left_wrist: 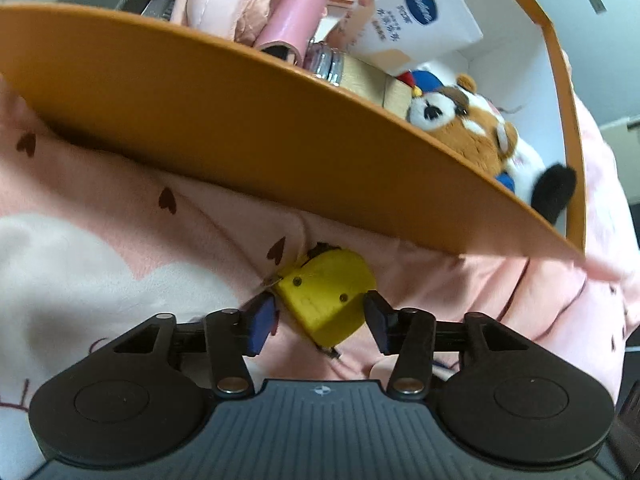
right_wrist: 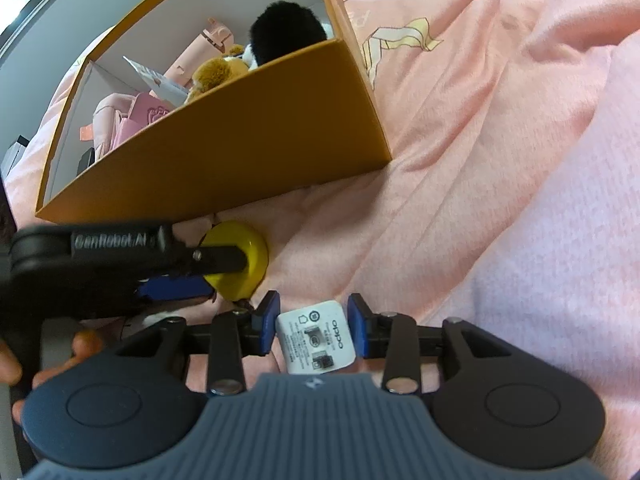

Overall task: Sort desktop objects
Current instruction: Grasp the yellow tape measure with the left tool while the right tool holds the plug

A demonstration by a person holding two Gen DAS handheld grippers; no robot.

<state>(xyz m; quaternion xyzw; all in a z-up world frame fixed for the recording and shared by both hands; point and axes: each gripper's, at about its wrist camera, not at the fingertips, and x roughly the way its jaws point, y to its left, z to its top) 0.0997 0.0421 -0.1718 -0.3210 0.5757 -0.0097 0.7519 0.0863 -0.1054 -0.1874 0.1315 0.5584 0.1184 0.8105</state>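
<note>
A yellow tape measure (left_wrist: 324, 292) lies on the pink blanket just in front of the orange box (left_wrist: 200, 120). My left gripper (left_wrist: 320, 320) is open with its blue pads on either side of the tape measure. In the right wrist view the tape measure (right_wrist: 240, 260) shows beside the left gripper's fingers (right_wrist: 216, 260). My right gripper (right_wrist: 314, 332) holds a white OPPO charger (right_wrist: 316, 336) between its blue pads, low over the blanket.
The orange box (right_wrist: 248, 136) holds a plush red panda (left_wrist: 464, 128), a white tube (left_wrist: 420, 16), a pink roll (left_wrist: 296, 16) and pink items. The pink blanket (right_wrist: 520, 160) with heart prints covers the whole surface. A hand (right_wrist: 80, 352) shows at the left.
</note>
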